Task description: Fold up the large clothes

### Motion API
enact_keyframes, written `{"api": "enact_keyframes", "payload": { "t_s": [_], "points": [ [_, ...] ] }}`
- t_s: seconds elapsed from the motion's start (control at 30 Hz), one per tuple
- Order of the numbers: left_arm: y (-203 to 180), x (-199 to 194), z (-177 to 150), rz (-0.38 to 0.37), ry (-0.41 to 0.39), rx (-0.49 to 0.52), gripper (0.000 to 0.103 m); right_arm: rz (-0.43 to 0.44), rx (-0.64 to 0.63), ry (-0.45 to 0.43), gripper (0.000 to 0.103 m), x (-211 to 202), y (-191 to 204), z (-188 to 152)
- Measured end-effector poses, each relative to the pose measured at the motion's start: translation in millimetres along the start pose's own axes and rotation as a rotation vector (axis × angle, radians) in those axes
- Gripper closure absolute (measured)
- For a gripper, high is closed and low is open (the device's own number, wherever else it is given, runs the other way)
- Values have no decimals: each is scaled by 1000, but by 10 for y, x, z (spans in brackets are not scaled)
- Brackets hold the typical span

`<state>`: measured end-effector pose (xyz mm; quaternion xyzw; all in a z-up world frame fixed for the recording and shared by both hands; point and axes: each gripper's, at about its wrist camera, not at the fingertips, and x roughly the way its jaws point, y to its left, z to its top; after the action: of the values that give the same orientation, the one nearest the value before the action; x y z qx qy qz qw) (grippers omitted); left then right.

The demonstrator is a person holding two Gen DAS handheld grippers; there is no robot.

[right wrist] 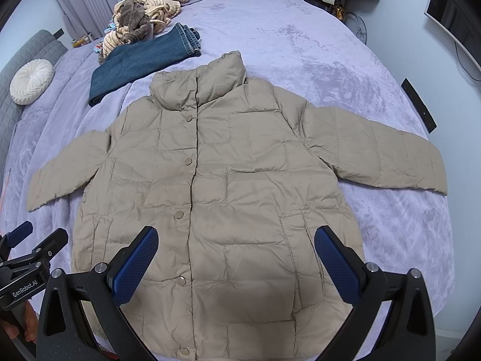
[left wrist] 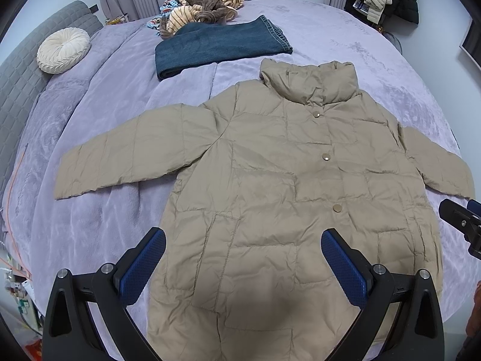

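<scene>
- Beige quilted puffer jacket (left wrist: 270,180) lies flat, front up, mid-bed on the lilac blanket (left wrist: 99,234), collar pointing away from me, hem nearest me.
- Both sleeves are spread out to the sides; front is snapped shut. No fold in it yet, so I judge this garment at step zero: laid out and smoothed, sleeves and body still to fold.
- Folded jeans (left wrist: 219,48) sit just beyond the collar, a bit to the left, apart from the jacket. They look done already.
- Striped/brown heap of clothes (left wrist: 204,3) is at the far edge of the bed, unfolded; prob. still to do.
- Left gripper (left wrist: 243,267): jaws wide apart, nothing between them, hovering over the lower left part of the jacket. Can't tell if it touches fabric.
- Right gripper (right wrist: 236,264): jaws wide too, empty, over the lower right part near the hem.
- Each gripper shows at the edge of the other's view, so they sit side by side.
- Counts: 1 jacket, 2 sleeves, 1 folded pair of jeans, 1 heap (items in it not countable), 1 round white cushion (left wrist: 63,49) by the headboard, 2 grippers.
- Snaps: 5 seen in the right wrist view, 3 in the left.
- More jackets hang in the far right corner; number unclear.
</scene>
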<state>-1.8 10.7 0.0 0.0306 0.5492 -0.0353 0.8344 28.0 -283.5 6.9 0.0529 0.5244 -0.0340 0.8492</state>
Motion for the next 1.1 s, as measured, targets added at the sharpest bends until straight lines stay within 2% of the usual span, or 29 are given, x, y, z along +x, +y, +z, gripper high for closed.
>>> {"api": "enact_keyframes", "payload": {
  "t_s": [1.1],
  "points": [
    [25,-20,-36,7,6,-3,0,0,0,-1,0,2,-2,3]
  ]
}}
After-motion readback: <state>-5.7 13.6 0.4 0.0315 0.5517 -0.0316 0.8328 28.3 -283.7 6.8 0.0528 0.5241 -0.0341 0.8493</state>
